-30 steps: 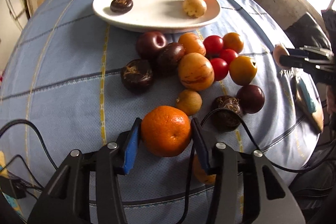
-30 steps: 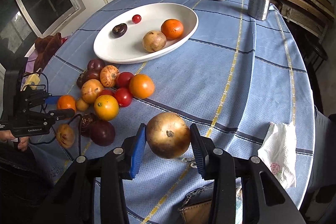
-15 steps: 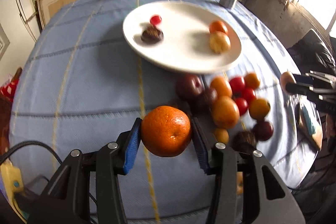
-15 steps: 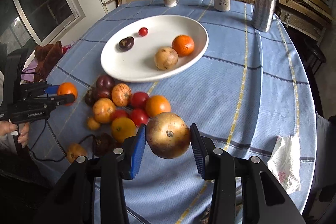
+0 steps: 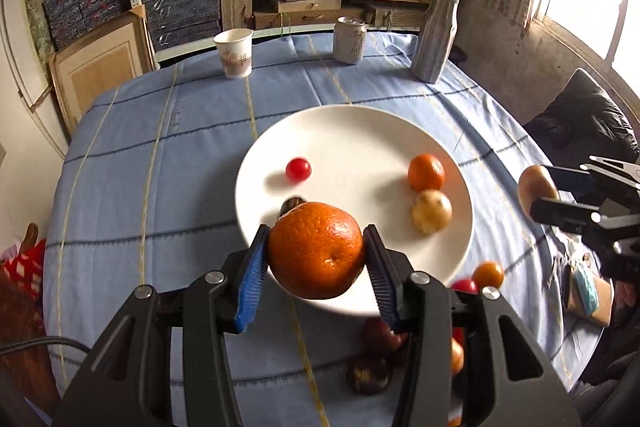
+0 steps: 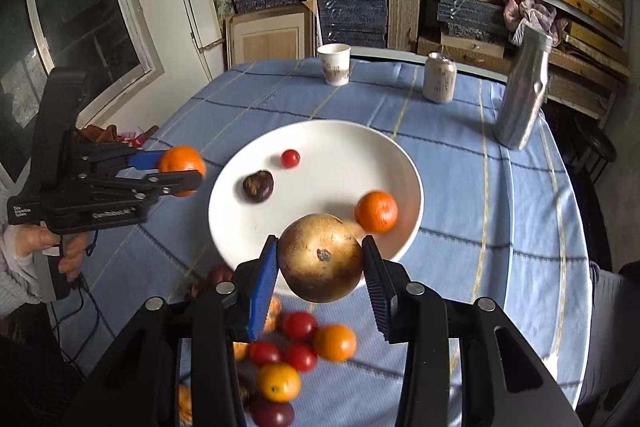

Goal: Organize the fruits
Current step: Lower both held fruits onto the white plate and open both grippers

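The left tongs squeeze a round, bumpy orange mandarin at its fat middle, and the right tongs pinch a hard, smooth golden-brown fruit that looks slippery.

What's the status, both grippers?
Left gripper shut on round orange tangerine. Right gripper shut on golden-brown round fruit. Both near white plate; nothing blocking.
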`<state>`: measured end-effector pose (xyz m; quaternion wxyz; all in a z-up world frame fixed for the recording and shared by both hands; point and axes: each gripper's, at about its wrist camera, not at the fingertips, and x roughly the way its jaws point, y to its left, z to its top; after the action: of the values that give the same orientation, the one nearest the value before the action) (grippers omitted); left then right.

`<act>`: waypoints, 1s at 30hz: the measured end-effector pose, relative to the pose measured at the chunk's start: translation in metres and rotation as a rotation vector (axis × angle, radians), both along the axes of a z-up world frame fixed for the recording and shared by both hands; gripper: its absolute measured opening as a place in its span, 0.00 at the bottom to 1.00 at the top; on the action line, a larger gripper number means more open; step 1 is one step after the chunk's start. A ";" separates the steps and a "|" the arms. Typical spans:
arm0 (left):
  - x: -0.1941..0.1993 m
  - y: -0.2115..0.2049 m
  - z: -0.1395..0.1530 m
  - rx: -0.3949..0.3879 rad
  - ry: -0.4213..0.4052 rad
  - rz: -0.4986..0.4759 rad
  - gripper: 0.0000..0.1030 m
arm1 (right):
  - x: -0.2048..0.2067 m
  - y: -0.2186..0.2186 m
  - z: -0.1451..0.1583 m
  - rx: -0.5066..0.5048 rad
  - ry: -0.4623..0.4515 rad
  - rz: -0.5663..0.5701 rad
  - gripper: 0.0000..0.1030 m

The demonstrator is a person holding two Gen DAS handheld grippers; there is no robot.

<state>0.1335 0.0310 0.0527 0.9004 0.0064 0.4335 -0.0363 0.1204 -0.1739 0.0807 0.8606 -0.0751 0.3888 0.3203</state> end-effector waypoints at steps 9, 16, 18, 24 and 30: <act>0.034 -0.027 -0.032 -0.057 0.064 -0.054 0.45 | 0.090 0.027 -0.027 -0.013 0.044 -0.042 0.41; 0.040 -0.045 -0.071 -0.072 0.151 -0.075 0.45 | 0.148 0.045 -0.064 -0.037 0.113 -0.058 0.41; 0.043 -0.047 -0.077 -0.067 0.160 -0.078 0.45 | 0.157 0.050 -0.073 -0.046 0.125 -0.056 0.41; 0.048 -0.043 -0.087 -0.070 0.190 -0.069 0.45 | 0.162 0.061 -0.090 -0.075 0.143 -0.047 0.41; 0.046 -0.039 -0.080 -0.086 0.159 -0.050 0.60 | 0.161 0.067 -0.095 -0.090 0.157 -0.038 0.43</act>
<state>0.1790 -0.0082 -0.0269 0.8614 -0.0244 0.5012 -0.0781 0.2815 -0.1071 -0.0140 0.8292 -0.0807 0.4704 0.2911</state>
